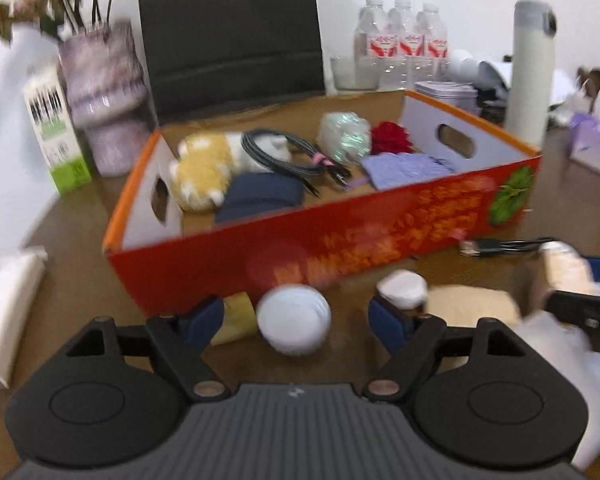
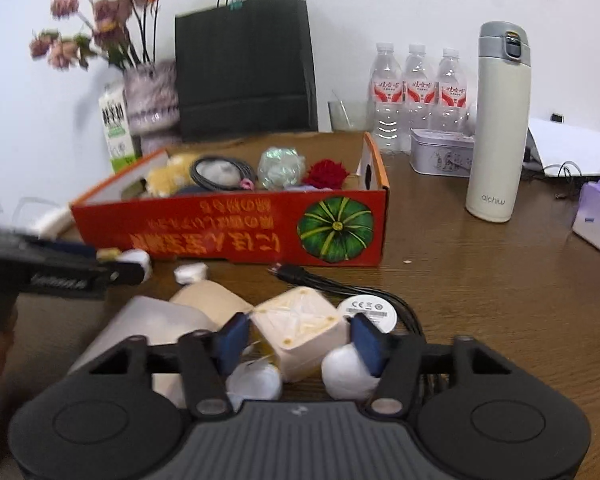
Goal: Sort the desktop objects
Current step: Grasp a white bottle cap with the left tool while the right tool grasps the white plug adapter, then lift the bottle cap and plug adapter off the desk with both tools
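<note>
Both grippers worked among clutter before the orange box (image 2: 228, 228) on the worktop (image 2: 480, 280).
The left gripper (image 1: 296, 316) stood with jaws wide around a white ball (image 1: 294, 318), apart from it; the right gripper (image 2: 298, 336) had its jaws flanking a cream cube (image 2: 300, 328), contact unclear.

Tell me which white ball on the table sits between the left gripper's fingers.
The large ribbed white ball, centred between the open left gripper fingers; the smaller white lump lies beyond the right fingertip.
</note>
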A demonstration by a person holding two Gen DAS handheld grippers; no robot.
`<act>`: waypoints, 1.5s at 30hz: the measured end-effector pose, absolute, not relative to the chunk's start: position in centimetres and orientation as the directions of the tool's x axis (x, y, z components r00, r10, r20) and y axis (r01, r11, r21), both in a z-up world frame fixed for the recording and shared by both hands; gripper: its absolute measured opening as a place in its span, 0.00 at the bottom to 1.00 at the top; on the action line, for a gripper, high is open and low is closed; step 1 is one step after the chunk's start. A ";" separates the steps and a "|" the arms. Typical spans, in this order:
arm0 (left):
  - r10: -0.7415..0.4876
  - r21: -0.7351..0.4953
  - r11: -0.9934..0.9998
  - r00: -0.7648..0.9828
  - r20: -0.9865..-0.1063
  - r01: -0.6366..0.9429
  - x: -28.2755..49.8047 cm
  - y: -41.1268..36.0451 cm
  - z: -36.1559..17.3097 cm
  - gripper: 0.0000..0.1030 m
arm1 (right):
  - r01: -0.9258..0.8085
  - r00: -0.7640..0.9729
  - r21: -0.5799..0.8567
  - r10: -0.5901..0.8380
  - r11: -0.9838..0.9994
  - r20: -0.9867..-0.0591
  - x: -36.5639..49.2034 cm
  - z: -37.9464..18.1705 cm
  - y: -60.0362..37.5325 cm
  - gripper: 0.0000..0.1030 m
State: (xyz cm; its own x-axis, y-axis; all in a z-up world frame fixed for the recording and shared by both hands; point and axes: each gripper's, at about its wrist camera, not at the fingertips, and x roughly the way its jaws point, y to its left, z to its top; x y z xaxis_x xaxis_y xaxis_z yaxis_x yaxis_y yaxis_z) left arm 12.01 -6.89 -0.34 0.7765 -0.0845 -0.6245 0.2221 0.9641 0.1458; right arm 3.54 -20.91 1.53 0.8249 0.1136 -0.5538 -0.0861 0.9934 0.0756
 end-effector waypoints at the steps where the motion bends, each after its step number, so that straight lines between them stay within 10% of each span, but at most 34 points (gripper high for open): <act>1: -0.082 0.150 0.964 0.778 -0.624 0.221 12.2 -7.1 -0.5 0.82 | -0.090 0.820 0.080 0.119 0.993 -0.560 3.8 1.4 -20.9 0.55; 4: -0.058 0.163 0.967 0.788 -0.612 0.197 12.5 -7.2 -0.7 0.74 | -0.093 0.803 0.099 0.134 0.991 -0.581 4.3 0.9 -20.9 0.54; 5: -0.026 0.189 0.967 0.801 -0.598 0.173 12.3 -7.1 -0.7 0.42 | -0.093 0.803 0.101 0.134 0.991 -0.580 4.2 0.9 -20.9 0.54; 6: -0.048 0.175 0.965 0.791 -0.610 0.194 12.3 -6.9 -0.7 0.38 | -0.090 0.807 0.108 0.136 0.990 -0.575 4.1 0.9 -21.0 0.54; 17: -0.149 0.062 0.974 0.820 -0.553 0.218 0.9 -4.9 3.8 0.38 | -0.164 0.905 0.141 0.206 0.976 -0.373 -1.3 4.7 -20.5 0.54; 24: -0.125 0.041 0.979 0.743 -0.657 0.200 -5.3 -2.4 0.8 0.39 | -0.426 0.803 0.164 0.455 0.890 -0.385 -8.9 5.0 -17.0 0.54; 31: -0.134 0.053 0.975 0.769 -0.625 0.214 -8.2 -2.0 0.7 0.41 | -0.424 0.748 0.099 0.410 0.900 -0.522 -12.6 2.4 -15.5 0.54; 36: -0.112 0.063 0.980 0.781 -0.615 0.191 -8.7 -1.5 0.3 0.67 | -0.314 0.774 0.049 0.286 0.948 -0.564 -12.1 1.5 -15.2 0.54; 43: -0.125 0.030 0.983 0.782 -0.610 0.180 -8.4 -0.9 0.0 0.66 | -0.283 0.767 0.085 0.278 0.955 -0.579 -12.1 2.9 -14.7 0.77; 45: -0.122 0.031 0.983 0.774 -0.621 0.180 -8.1 -1.1 -0.2 0.44 | -0.259 0.752 0.113 0.273 0.959 -0.599 -11.7 2.5 -14.2 0.76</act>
